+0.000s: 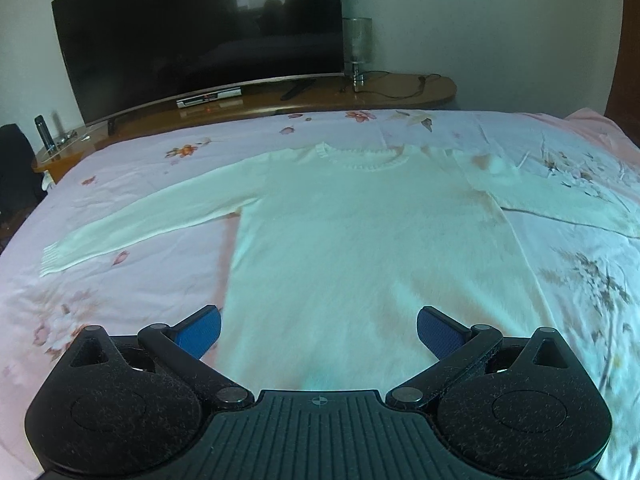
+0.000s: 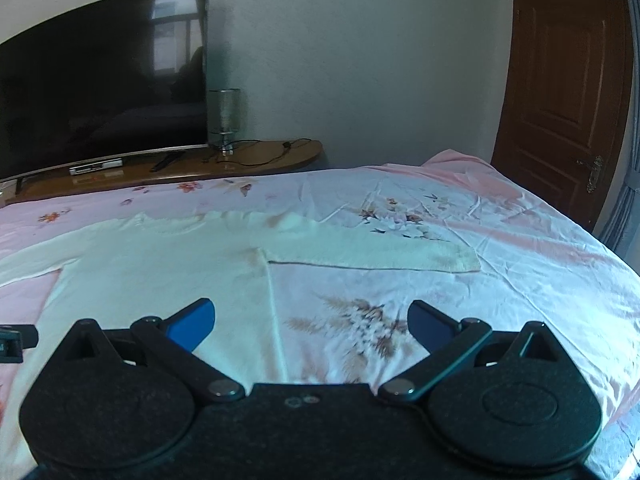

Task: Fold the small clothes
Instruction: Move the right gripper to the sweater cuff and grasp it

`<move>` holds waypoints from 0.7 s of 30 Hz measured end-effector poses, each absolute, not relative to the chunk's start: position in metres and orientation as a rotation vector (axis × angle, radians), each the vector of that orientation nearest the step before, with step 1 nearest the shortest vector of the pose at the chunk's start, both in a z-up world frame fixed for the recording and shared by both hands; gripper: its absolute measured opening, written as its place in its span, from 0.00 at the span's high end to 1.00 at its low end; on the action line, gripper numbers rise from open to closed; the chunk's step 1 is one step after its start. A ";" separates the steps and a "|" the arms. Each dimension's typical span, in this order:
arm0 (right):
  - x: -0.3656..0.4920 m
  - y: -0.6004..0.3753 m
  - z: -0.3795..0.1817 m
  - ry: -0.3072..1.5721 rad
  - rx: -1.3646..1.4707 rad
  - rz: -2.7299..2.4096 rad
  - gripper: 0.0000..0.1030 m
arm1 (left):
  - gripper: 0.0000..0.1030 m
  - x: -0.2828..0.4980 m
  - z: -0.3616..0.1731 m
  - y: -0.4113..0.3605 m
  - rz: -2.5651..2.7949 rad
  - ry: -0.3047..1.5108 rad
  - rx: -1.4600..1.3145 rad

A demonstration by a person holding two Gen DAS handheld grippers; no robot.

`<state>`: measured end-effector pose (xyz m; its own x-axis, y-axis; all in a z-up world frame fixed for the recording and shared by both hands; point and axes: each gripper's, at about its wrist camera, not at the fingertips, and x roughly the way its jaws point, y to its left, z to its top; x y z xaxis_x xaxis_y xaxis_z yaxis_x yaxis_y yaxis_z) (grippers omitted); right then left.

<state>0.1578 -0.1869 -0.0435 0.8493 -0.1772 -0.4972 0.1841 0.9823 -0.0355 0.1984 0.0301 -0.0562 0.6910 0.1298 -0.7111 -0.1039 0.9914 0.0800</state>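
A small white long-sleeved sweater (image 1: 360,240) lies flat and spread out on the bed, neckline at the far side, both sleeves stretched outward. My left gripper (image 1: 319,330) is open and empty, hovering over the sweater's near hem, its blue pads wide apart. My right gripper (image 2: 311,326) is open and empty above the sweater's right side edge (image 2: 276,320). The right sleeve (image 2: 372,252) lies ahead of it, cuff to the right. The left sleeve (image 1: 152,216) reaches out to the far left.
The bed sheet (image 1: 580,280) is pink and white with flower prints. Behind the bed a wooden shelf (image 1: 400,92) holds a large black television (image 1: 200,40), a lamp (image 1: 357,50) and cables. A brown door (image 2: 560,100) stands at the right. The left gripper's edge (image 2: 16,340) shows in the right wrist view.
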 end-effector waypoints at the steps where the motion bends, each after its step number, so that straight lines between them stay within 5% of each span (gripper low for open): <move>1: 0.165 -0.192 -0.045 0.524 0.011 -0.192 0.00 | 0.00 0.205 -0.058 0.027 0.133 0.799 0.038; 14: 0.266 -0.251 -0.074 0.594 0.029 -0.234 0.03 | 0.00 0.305 -0.083 -0.009 0.158 0.840 0.038; 21: 0.312 -0.298 -0.094 0.661 0.016 -0.293 0.14 | 0.00 0.351 -0.105 -0.031 0.160 0.865 0.053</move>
<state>0.3118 -0.2976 -0.0943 0.7500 -0.2627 -0.6070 0.2731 0.9589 -0.0776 0.3513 -0.0314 -0.1050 0.6379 0.1613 -0.7531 -0.1185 0.9867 0.1110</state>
